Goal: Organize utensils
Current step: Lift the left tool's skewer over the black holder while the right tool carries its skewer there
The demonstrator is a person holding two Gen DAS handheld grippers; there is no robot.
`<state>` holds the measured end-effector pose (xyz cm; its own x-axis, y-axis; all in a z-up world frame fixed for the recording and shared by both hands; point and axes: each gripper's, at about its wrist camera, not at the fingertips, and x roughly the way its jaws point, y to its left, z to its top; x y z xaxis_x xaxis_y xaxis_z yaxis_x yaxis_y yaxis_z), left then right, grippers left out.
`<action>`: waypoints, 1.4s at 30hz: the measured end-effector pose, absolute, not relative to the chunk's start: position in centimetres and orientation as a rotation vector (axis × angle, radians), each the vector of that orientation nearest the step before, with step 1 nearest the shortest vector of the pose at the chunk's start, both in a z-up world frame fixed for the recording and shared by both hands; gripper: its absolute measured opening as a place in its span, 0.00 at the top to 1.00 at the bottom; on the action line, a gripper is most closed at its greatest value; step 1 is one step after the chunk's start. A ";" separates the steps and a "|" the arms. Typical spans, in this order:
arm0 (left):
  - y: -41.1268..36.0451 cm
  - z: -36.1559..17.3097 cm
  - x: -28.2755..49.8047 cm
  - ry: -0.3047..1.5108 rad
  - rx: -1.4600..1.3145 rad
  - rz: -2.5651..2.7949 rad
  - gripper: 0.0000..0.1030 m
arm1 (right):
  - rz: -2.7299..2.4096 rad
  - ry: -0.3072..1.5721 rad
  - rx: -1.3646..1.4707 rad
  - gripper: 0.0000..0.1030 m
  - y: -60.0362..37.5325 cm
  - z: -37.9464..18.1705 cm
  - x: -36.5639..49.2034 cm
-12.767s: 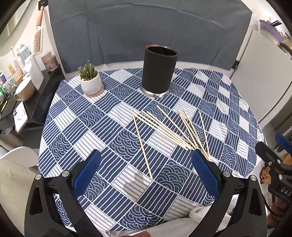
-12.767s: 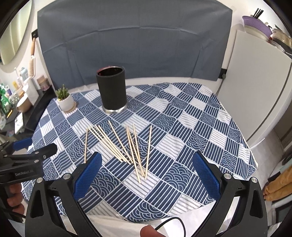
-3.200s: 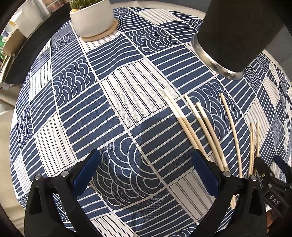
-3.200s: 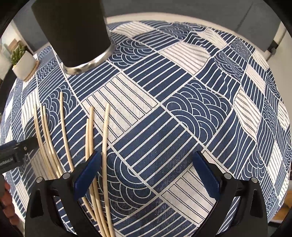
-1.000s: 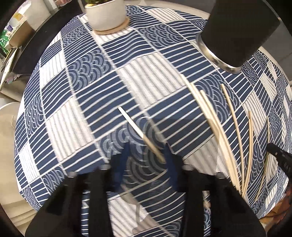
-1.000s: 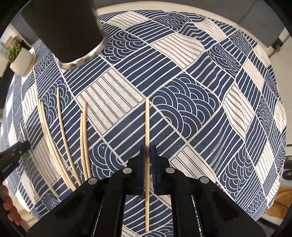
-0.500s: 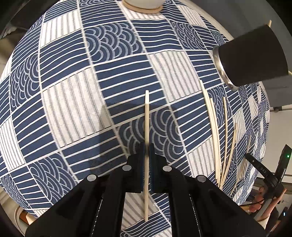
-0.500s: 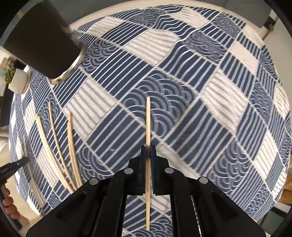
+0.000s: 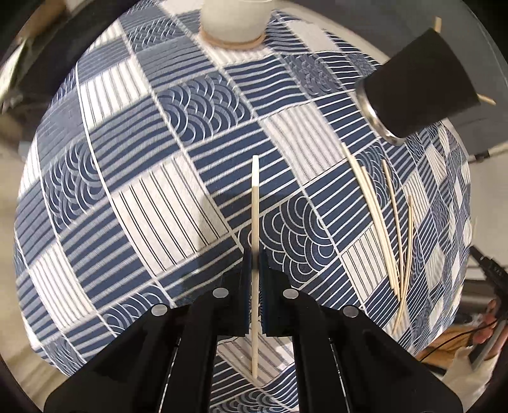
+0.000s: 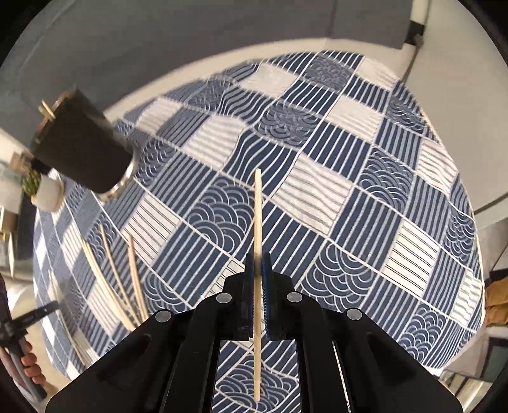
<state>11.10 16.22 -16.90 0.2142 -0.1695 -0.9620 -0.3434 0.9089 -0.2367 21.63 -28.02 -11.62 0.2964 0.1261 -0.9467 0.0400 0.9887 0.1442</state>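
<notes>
Left wrist view: left gripper [image 9: 255, 263] pointing steeply down over a blue-and-white patterned tablecloth [image 9: 152, 203], blue pads clamped on one thin wooden chopstick [image 9: 255, 203] near its middle, stick held clear of the cloth. Black cylindrical holder [image 9: 419, 82] at upper right, chopstick tips poking from its mouth. Loose chopsticks [image 9: 385, 228] lying on the cloth near the holder's base. White plant pot [image 9: 233, 19] at top edge.

Right wrist view: right gripper [image 10: 257, 270] likewise closed tight on a second chopstick [image 10: 257, 216], gripped around mid-length. Same holder [image 10: 81, 149] at far left.

Likely very light, stiff, smooth and round, so prone to pivoting or sliding between flat pads. Safest hold probably near the middle, as here, keeping balance for tipping into the holder.
</notes>
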 end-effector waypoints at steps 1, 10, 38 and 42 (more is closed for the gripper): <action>16.1 -16.4 11.2 1.355 -0.400 0.130 0.95 | 0.061 1.258 0.164 0.96 -28.0 -11.0 21.3; 14.0 -12.8 13.7 1.261 -0.295 0.068 0.95 | 0.144 1.158 0.235 0.96 -25.6 -6.0 19.4; 10.6 5.6 24.5 0.949 -0.155 0.079 0.95 | 0.354 0.838 0.205 0.95 -19.7 10.4 31.1; 9.5 7.8 26.4 0.902 -0.153 0.076 0.95 | 0.419 0.797 0.208 0.95 -18.7 12.0 33.9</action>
<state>26.37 9.45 7.84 0.6187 0.0014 -0.7856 -0.1303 0.9863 -0.1008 33.93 -18.70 11.95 0.6224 0.4391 -0.6479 -0.2846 0.8981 0.3352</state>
